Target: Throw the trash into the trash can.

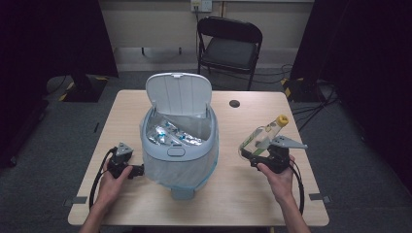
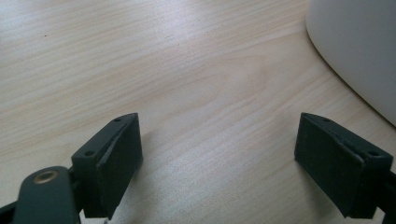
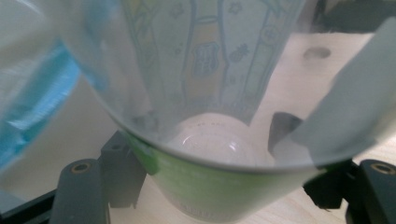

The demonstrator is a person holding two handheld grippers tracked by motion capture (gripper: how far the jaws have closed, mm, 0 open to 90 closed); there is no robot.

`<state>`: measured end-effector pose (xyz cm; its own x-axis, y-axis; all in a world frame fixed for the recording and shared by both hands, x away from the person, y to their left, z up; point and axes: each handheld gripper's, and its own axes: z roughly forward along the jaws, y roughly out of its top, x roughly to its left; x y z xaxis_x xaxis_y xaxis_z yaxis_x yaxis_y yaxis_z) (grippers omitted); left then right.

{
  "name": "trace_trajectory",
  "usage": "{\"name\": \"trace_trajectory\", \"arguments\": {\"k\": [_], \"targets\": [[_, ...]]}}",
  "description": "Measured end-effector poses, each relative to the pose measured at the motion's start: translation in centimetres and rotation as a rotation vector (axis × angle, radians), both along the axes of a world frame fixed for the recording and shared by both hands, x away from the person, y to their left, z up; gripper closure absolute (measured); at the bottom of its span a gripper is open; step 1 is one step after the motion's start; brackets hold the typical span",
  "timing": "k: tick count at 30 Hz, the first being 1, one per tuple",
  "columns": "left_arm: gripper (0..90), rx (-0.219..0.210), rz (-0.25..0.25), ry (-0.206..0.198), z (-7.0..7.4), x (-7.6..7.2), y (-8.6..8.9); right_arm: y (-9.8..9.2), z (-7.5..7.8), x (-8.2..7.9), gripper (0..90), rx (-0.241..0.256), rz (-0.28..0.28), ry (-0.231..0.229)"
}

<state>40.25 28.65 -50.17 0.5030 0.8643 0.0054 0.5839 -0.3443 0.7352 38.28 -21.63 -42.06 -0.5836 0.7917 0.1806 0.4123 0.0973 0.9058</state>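
Right gripper (image 1: 256, 154) clamps an empty clear plastic bottle (image 1: 263, 135) near its base – yellow cap pointing up and away, held above the table (image 1: 272, 204) right of the bin (image 1: 179, 145). Bin lid stands open; bottles already lie inside on the liner. Left gripper (image 2: 219, 158) rests low beside the bin – jaws spread wide, holding nothing. Judgement: bottle is light, thin-walled, smooth; it will dent under a hard squeeze and may slip. A hold on the stiffer base band suits it
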Motion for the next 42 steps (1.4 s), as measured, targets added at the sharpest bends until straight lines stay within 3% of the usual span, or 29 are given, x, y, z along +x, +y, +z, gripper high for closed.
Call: {"name": "trace_trajectory", "arguments": {"k": [7, 23, 30, 42], "targets": [[14.7, 0.0, 0.0, 0.0, 0.0, 0.0, 0.0, 0.2, 1.7, -0.9, 27.3, -0.007, 0.009, -0.029], [14.7, 0.0, 0.0, 0.0, 0.0, 0.0, 0.0, 0.6, 5.9, -2.3, 27.3, 0.032, 0.064, -0.079], [14.7, 0.0, 0.0, 0.0, 0.0, 0.0, 0.0, 0.9, 9.2, -2.4, 27.3, 0.033, 0.081, -0.129], [14.7, 0.0, 0.0, 0.0, 0.0, 0.0, 0.0, 1.1, 12.8, -3.0, 27.3, 0.07, 0.107, -0.2]]}}
